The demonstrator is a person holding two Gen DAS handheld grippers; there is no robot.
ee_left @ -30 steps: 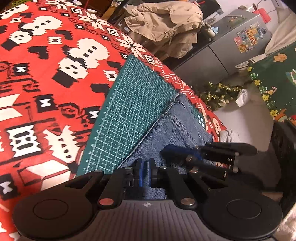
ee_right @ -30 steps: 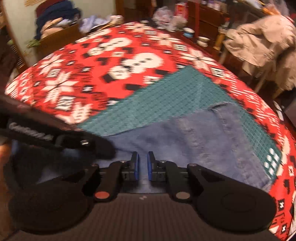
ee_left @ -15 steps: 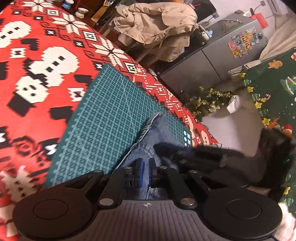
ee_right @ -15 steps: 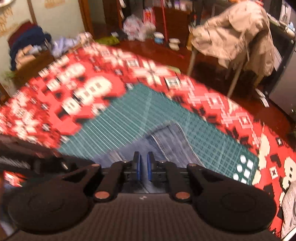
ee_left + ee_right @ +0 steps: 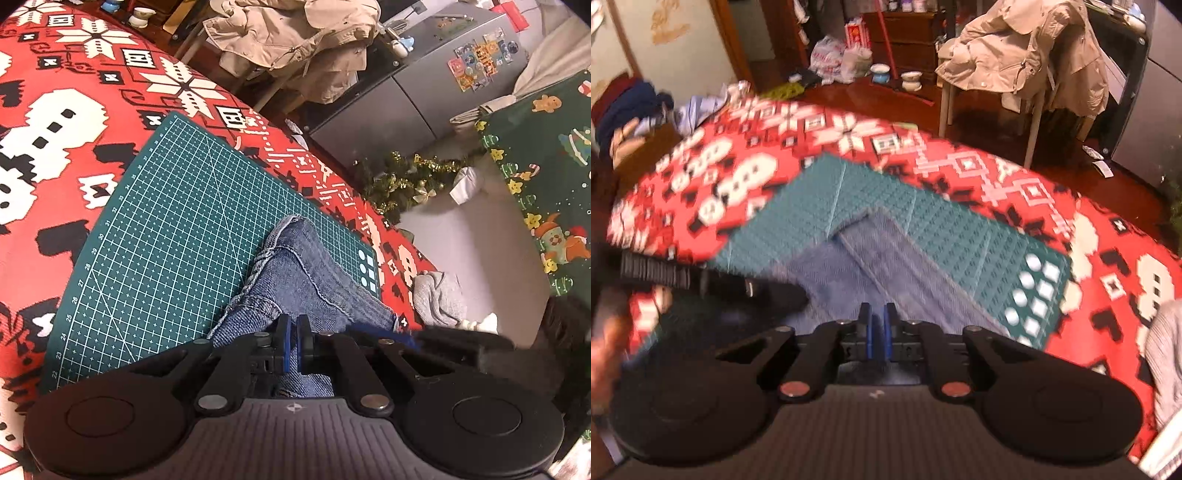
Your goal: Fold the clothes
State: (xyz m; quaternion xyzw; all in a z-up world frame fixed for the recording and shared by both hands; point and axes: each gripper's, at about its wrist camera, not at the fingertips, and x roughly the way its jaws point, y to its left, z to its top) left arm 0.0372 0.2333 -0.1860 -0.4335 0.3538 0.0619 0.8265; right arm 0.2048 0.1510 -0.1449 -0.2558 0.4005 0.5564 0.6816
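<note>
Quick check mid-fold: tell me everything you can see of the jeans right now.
The jeans are blue denim with paler stitched seams, one hemmed leg end bunched and turned up at the far tip. They lie across the green cutting mat, trailing back toward both cameras. The left hand-held gripper is shut with denim between its blue pads. In the blurred right wrist view the right hand-held gripper looks pinched on the fabric too. Waistband and pockets are out of view.

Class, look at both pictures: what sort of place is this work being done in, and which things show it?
Probably a lived-in home: a beige coat draped over a chair, a grey fridge with magnets, and gold Christmas tinsel on the floor.
</note>
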